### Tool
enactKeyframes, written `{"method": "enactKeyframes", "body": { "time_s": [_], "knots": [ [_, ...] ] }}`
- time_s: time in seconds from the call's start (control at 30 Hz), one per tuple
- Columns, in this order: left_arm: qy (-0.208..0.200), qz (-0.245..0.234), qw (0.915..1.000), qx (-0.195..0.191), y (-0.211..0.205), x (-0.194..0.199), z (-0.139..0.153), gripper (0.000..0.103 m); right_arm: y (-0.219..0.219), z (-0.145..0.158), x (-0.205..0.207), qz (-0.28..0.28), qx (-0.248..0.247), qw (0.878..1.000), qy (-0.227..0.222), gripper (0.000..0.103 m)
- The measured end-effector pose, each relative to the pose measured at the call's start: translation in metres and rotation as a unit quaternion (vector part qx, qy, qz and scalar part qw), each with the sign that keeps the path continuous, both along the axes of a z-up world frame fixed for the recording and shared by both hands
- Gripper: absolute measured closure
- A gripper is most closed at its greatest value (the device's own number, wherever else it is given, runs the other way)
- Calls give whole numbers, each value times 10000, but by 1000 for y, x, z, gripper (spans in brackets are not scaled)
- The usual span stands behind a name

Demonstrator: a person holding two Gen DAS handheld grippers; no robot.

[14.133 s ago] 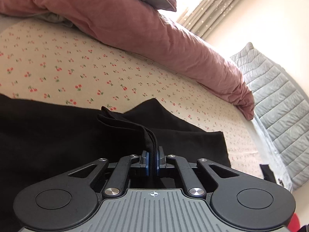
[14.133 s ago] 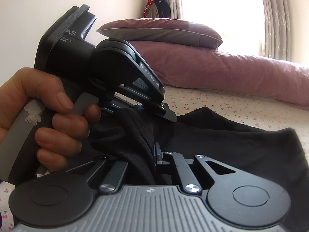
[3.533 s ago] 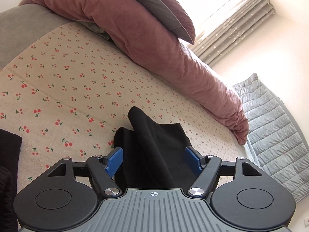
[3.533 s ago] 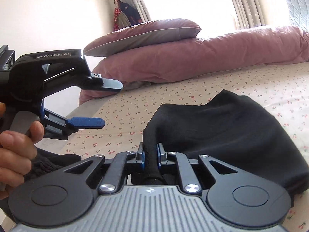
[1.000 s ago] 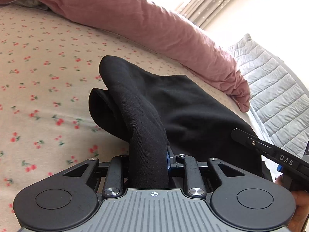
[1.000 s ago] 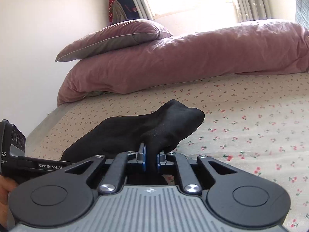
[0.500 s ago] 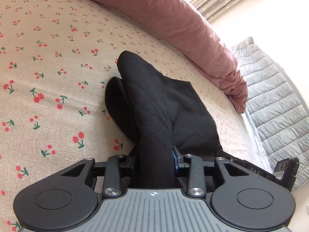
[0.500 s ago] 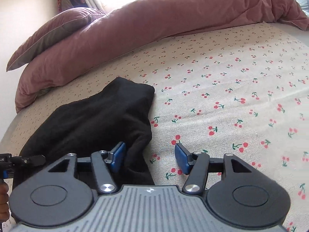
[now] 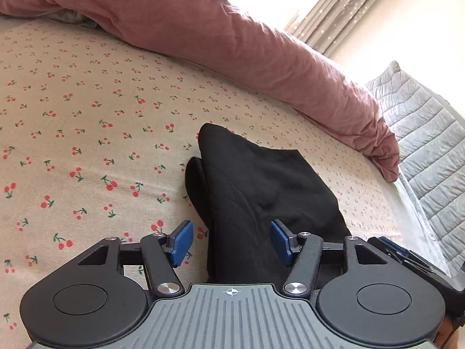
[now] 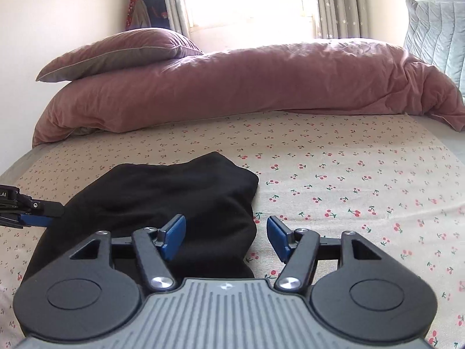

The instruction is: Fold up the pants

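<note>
Black pants [image 9: 261, 192] lie bunched at lower centre of both views, on the cherry-print sheet [image 9: 87, 133]. My left gripper [image 9: 231, 242] straddles a raised fold, pads spread and not pinching; my right gripper [image 10: 225, 237] gapes too, over the bundle's right edge. The cloth looks soft, light and floppy; I'd pinch stacked edges at the corners.
</note>
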State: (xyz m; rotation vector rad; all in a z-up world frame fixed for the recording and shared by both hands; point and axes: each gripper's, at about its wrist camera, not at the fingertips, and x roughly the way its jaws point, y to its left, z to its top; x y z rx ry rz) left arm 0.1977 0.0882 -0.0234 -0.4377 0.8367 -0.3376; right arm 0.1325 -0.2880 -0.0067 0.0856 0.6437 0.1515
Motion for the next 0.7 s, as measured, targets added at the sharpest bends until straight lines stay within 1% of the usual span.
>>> {"method": "enactKeyframes", "body": {
  "time_s": [0.03, 0.07, 0.1, 0.13, 0.23, 0.27, 0.37, 0.4, 0.43, 0.47, 0.5, 0.57, 0.6, 0.63, 0.7],
  "knots": [
    [-33, 107, 9999, 48, 1, -6, 3, 36, -2, 1, -2, -62, 29, 10000, 17, 53],
    [-87, 219, 9997, 102, 4, -15, 5, 28, -5, 1, -5, -113, 97, 9999, 41, 53],
    [-117, 287, 9994, 136, 6, -23, 6, 24, -6, 1, -8, -138, 174, 9997, 67, 53],
    [-109, 355, 9992, 139, 8, -33, 5, 24, -6, 0, -11, -144, 240, 9996, 101, 53],
    [-19, 399, 9991, -163, 13, -52, -2, 24, 7, -5, -23, 34, 167, 9997, 202, 52],
    [-16, 391, 9990, -209, 13, -56, -4, 24, 12, -7, -28, 85, 152, 9996, 232, 52],
    [-147, 373, 9992, -15, 5, -67, -6, 24, 18, -16, -47, -8, 204, 9991, 369, 52],
    [-156, 289, 9995, 35, -2, -69, -9, 24, 18, -19, -51, -32, 239, 9988, 429, 52],
    [-116, 183, 9997, 70, -7, -70, -13, 25, 20, -24, -55, -29, 250, 9983, 527, 52],
    [-58, 106, 9999, 108, -12, -71, -18, 27, 22, -30, -57, -6, 216, 9976, 657, 51],
    [18, 47, 9998, 210, -17, -74, -23, 27, 24, -36, -57, 17, 148, 9968, 787, 50],
    [58, 17, 9991, 427, -24, -78, -29, 30, 26, -39, -61, 63, 26, 9972, 751, 50],
    [62, -6, 9987, 501, -25, -81, -32, 31, 24, -38, -62, 69, 70, 9969, 777, 50],
    [69, -13, 9987, 512, -25, -82, -32, 31, 19, -35, -63, 57, 218, 9961, 850, 50],
    [86, 11, 9989, 463, -24, -84, -29, 31, 8, -35, -64, 40, 539, 9931, 1038, 50]
  ]
}}
